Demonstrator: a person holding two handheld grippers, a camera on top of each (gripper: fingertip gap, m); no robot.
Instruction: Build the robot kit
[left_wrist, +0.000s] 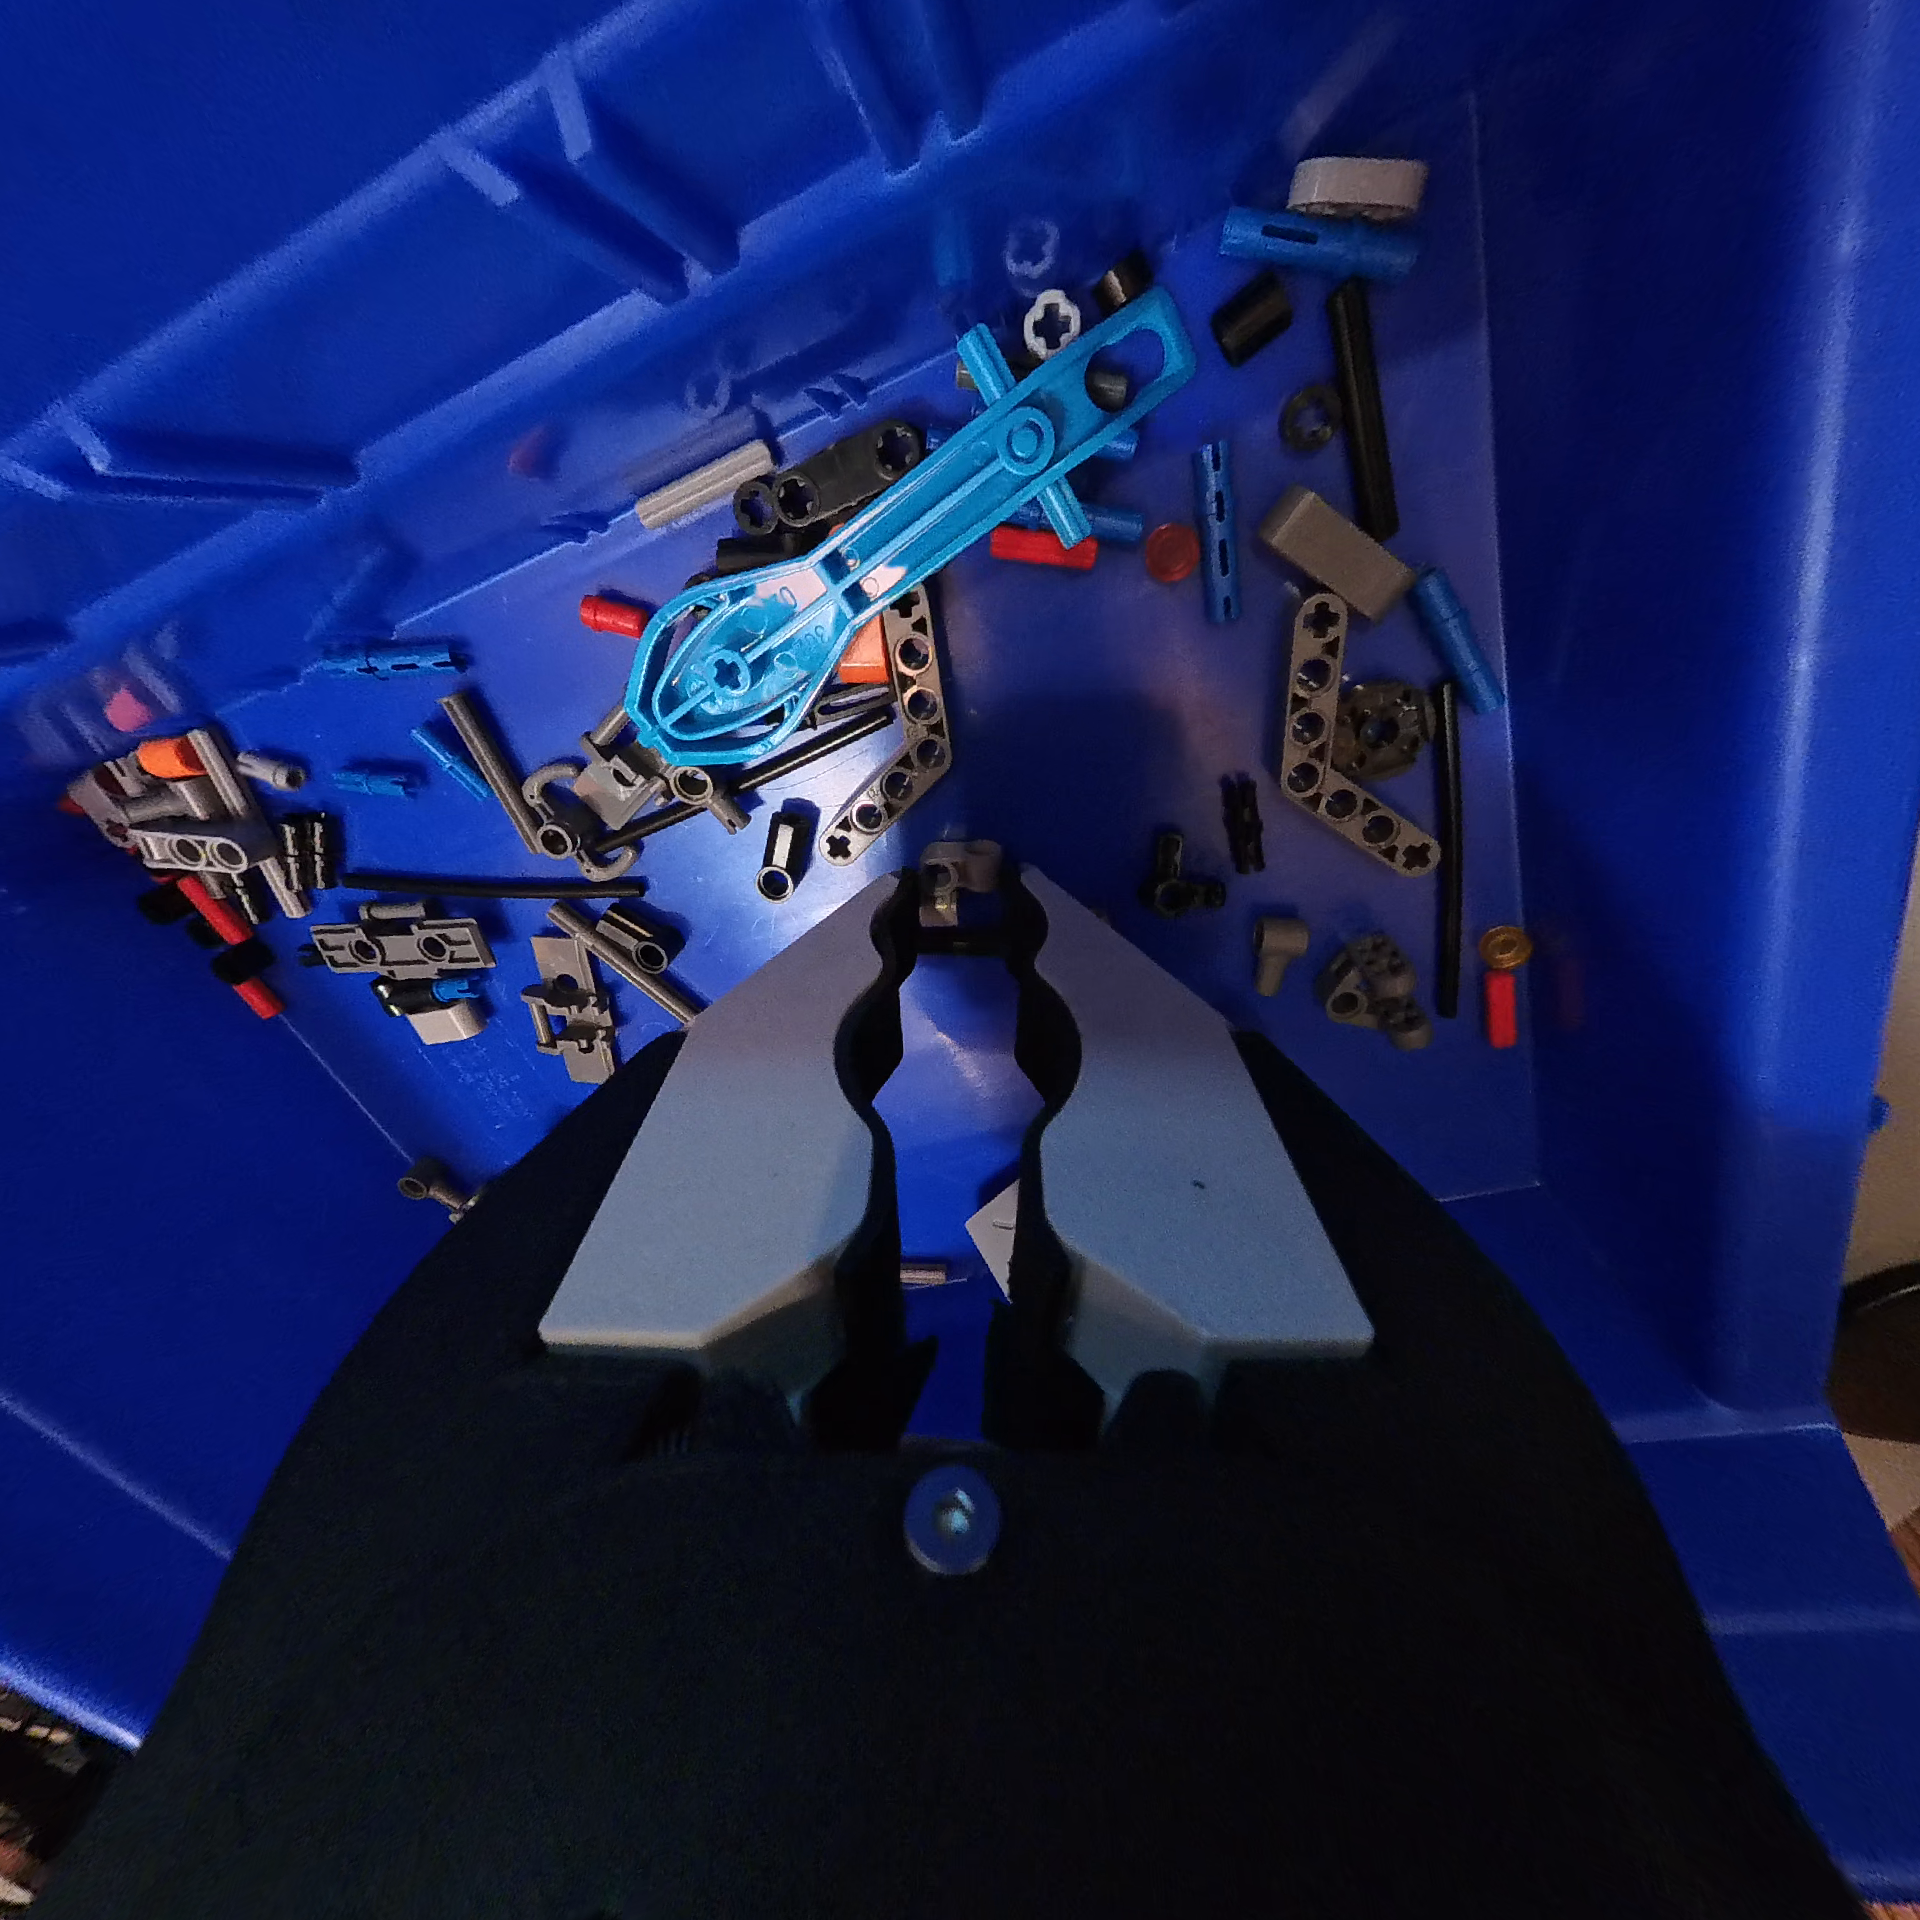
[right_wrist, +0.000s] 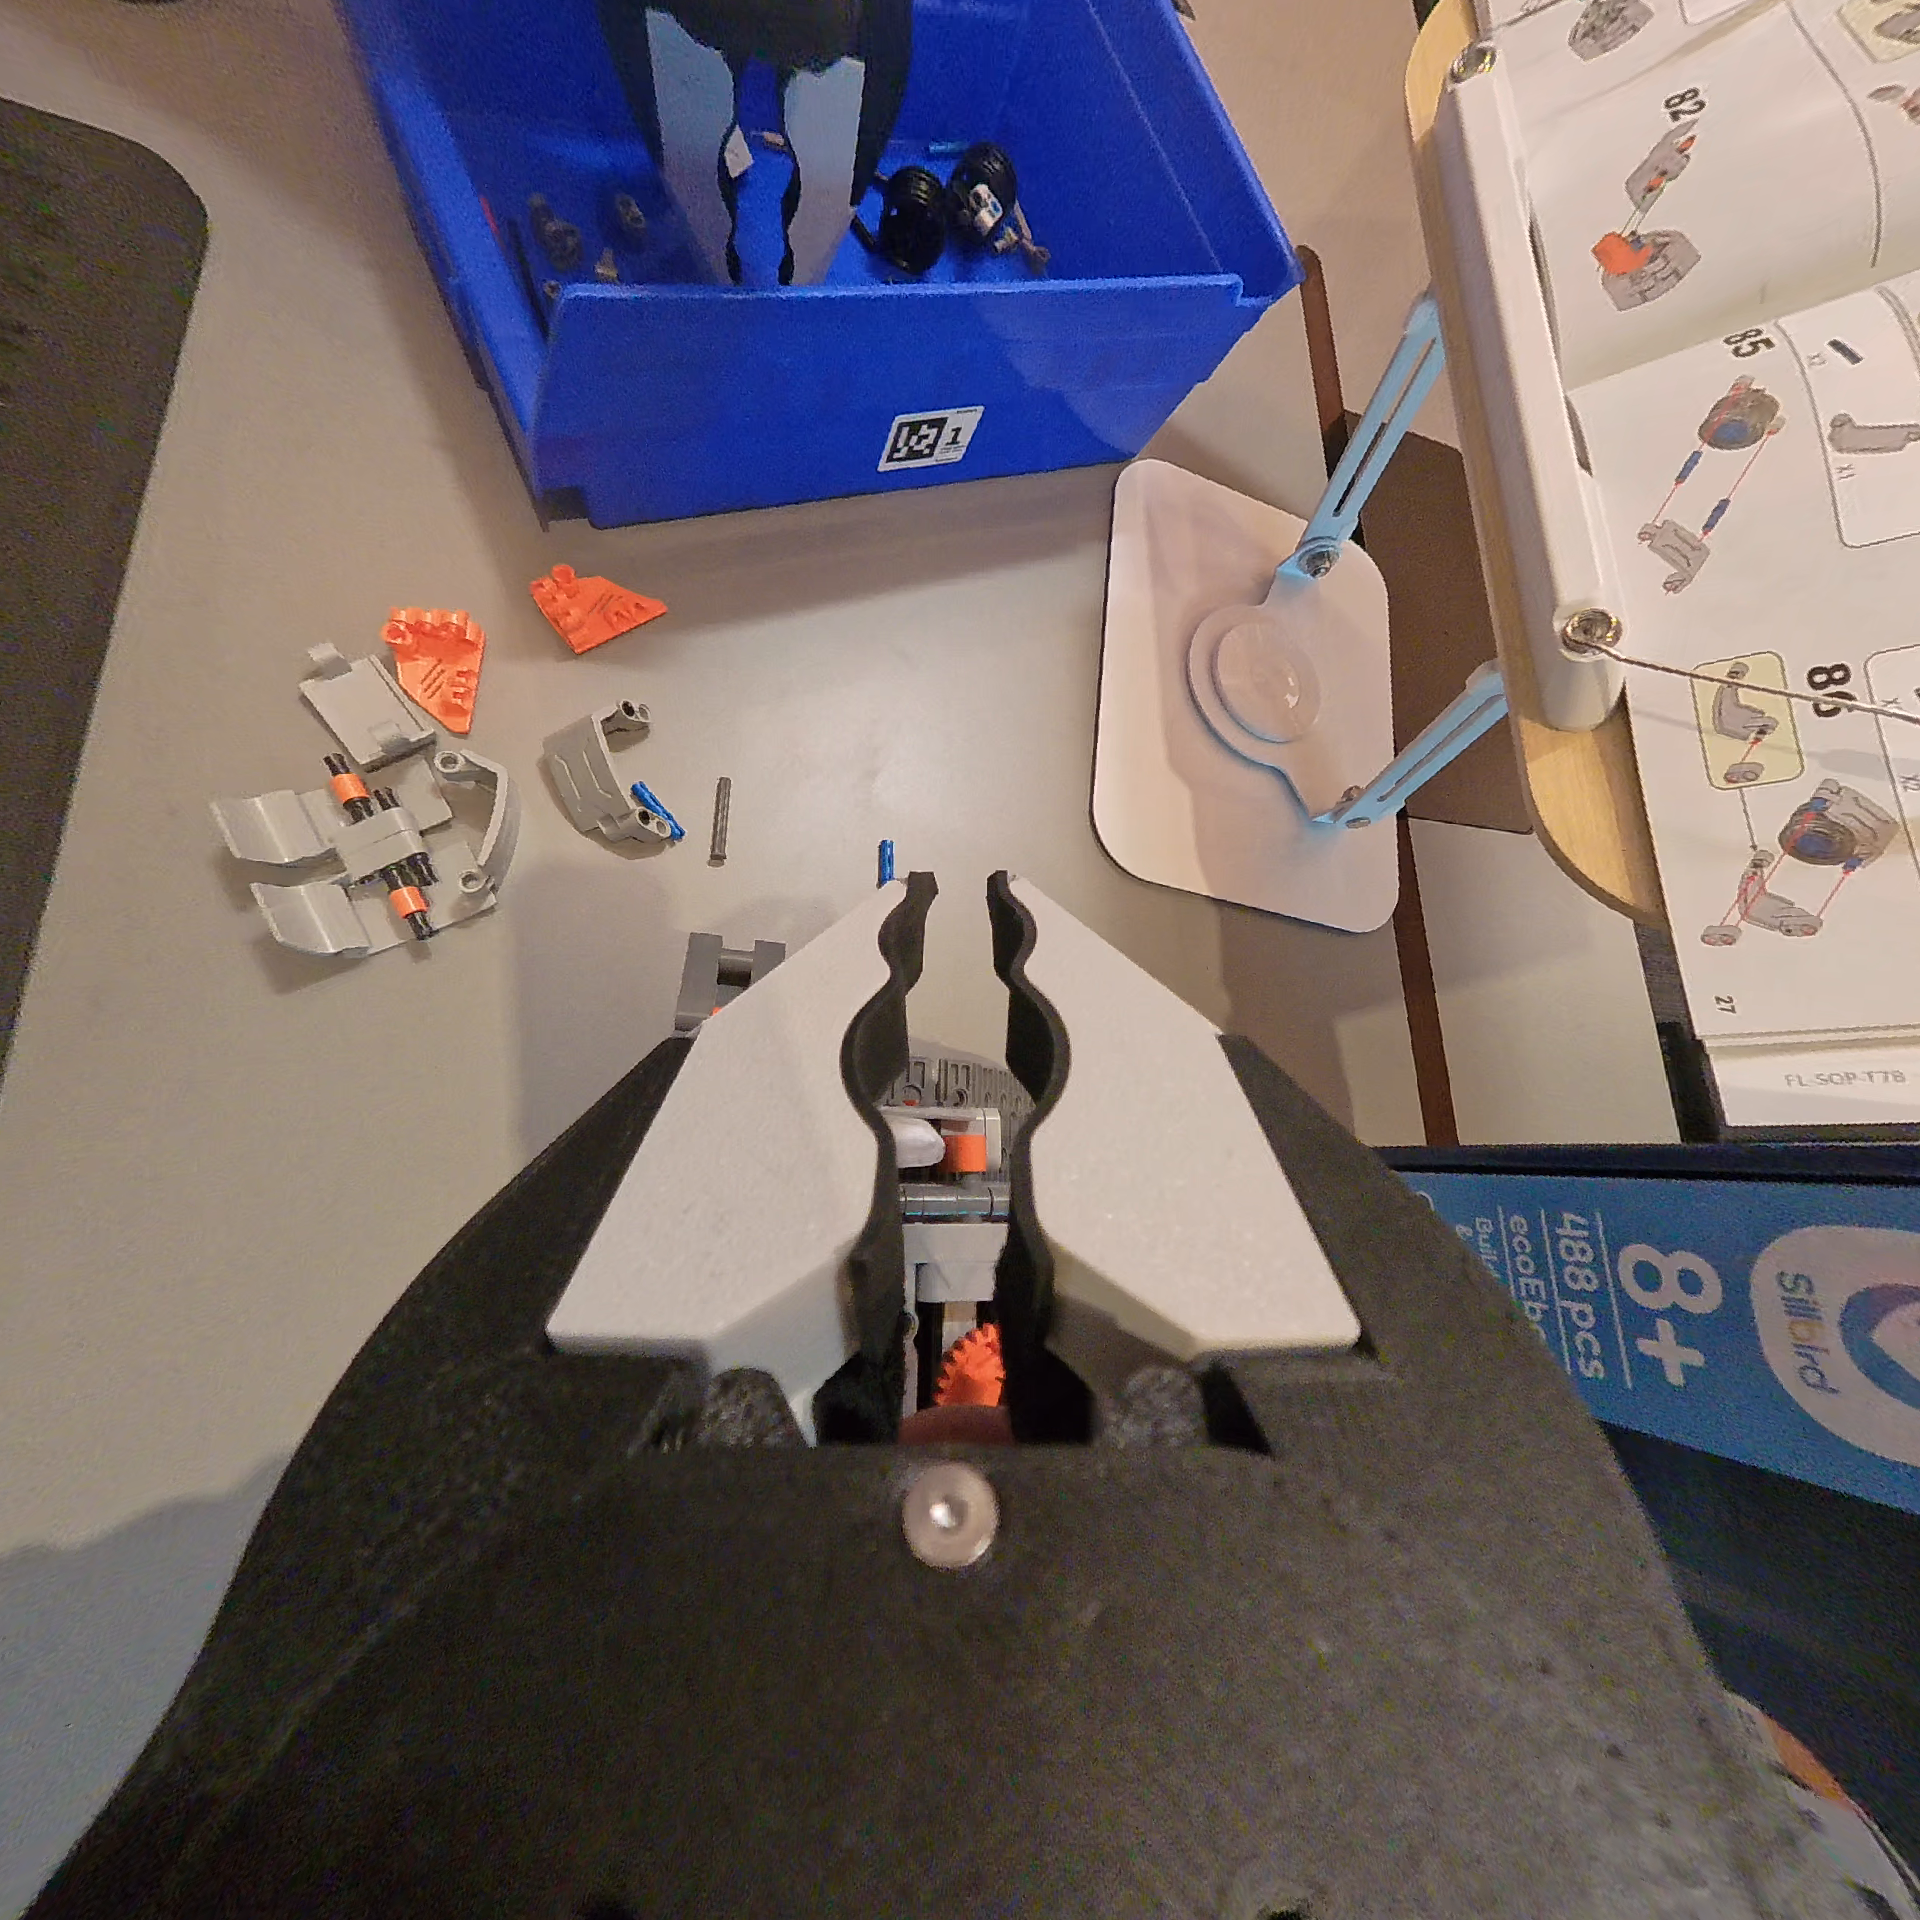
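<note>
Blue plastic fills the left wrist view: the left gripper reaches down into a blue bin whose floor is strewn with small building-toy parts. Its fingers are drawn in narrow at the tips and pinch a small grey connector piece, which sits just above the bin floor. Ahead of it lies a long light-blue openwork piece, resting across a grey angled beam with holes. Another grey angled beam lies to the right, near a black rod and a grey block.

The right gripper hovers over a pale worktop, its fingers a narrow gap apart at the tips and closed on nothing there. Beneath and between them a grey and orange assembly shows, partly hidden; I cannot tell whether the fingers touch it. To the left lie two orange panels and a cluster of grey curved panels. The same bin stands at the far side with the left gripper inside it. At the right an open instruction booklet rests on a stand, and a blue box lies nearer.
</note>
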